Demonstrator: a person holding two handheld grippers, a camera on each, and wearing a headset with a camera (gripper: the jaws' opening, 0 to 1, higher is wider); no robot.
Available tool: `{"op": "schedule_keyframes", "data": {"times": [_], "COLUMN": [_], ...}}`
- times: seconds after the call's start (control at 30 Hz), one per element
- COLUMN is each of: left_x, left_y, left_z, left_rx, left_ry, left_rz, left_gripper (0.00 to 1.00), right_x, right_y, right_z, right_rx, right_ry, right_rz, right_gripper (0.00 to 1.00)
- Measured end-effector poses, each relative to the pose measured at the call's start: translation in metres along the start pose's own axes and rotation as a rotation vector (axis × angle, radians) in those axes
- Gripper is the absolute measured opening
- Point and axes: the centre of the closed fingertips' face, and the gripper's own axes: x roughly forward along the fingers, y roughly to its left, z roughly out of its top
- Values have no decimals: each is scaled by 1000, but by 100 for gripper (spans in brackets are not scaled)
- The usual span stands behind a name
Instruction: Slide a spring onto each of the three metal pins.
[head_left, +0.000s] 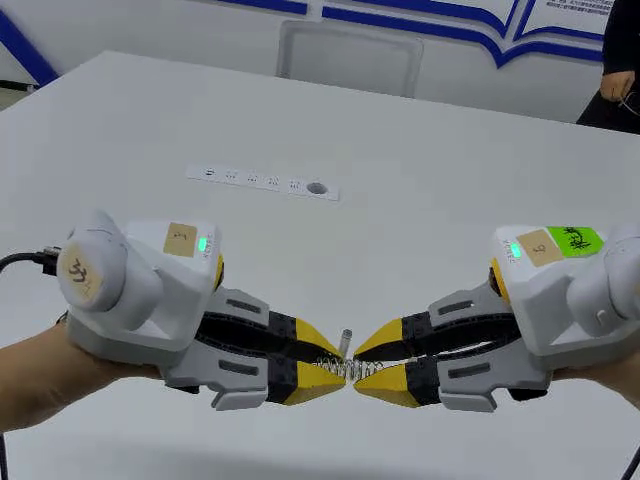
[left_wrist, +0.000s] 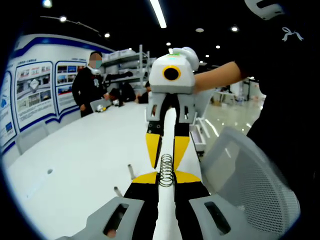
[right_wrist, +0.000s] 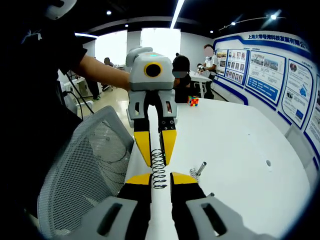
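In the head view you had the left gripper (head_left: 335, 368) and the right gripper (head_left: 366, 368) nose to nose, low over the white table (head_left: 420, 200). Each was closed on one end of the spring (head_left: 351, 370), which lay level between them. A metal pin (head_left: 346, 341) stood upright just behind the spring, bare

In the left gripper view, the left gripper (left_wrist: 166, 178) was pinched on the near end of the spring (left_wrist: 166, 171) and the right gripper (left_wrist: 166, 161) gripped the far end. One pin (left_wrist: 131, 171) and a second pin (left_wrist: 116, 191) stood on the table to the left of your jaws, near but not touching. I could make out no spring on either

In the right gripper view, the right gripper (right_wrist: 160, 179) clamped its end, and the spring (right_wrist: 158, 169) ran straight across to the left gripper (right_wrist: 157, 159). A pin (right_wrist: 200, 170) stood just to the right of it

As I judge it, the trouble lay in the handover. The spring was level and the pins upright, so one gripper had to let go and the other had to turn it. Release too early or grip too lightly and the spring would drop or spring away. Push the two grippers together and it could bow and pop out. With the jaws so close to the nearest pin, a careless swing could knock it, or the coil could catch on the pin's rim instead of sliding over
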Motion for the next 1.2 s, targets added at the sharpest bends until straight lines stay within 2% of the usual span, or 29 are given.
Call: {"op": "schedule_keyframes", "data": {"times": [0.1,0.27,0.37,0.43,0.53,0.67,0.87,0.9,1.2], "left_x": [-1,-5,-7,-8,-8,-10,-8,-7,-7], "left_y": [-1,3,5,5,6,6,7,7,10], "left_z": [0,0,2,5,4,3,1,1,0], "left_rx": [1,-15,-21,-17,-5,-1,10,10,8], "left_ry": [3,-2,-13,-23,-12,-4,11,13,11], "left_rz": [-3,10,18,18,23,24,33,32,44], "left_gripper": [10,10,10,10,10,10,10,10,10], "right_x": [1,0,-2,-1,0,-5,-9,-10,-7], "right_y": [1,-3,-3,-3,-4,-3,-3,-3,-4], "right_z": [-1,-4,0,0,2,12,25,30,46], "right_rx": [8,30,54,62,55,71,68,72,81], "right_ry": [-5,-6,-34,-35,-43,-92,-130,-152,-204], "right_rz": [9,-4,3,6,4,15,22,25,14], "right_gripper": [15,15,12,12,11,11,11,11,11]}}
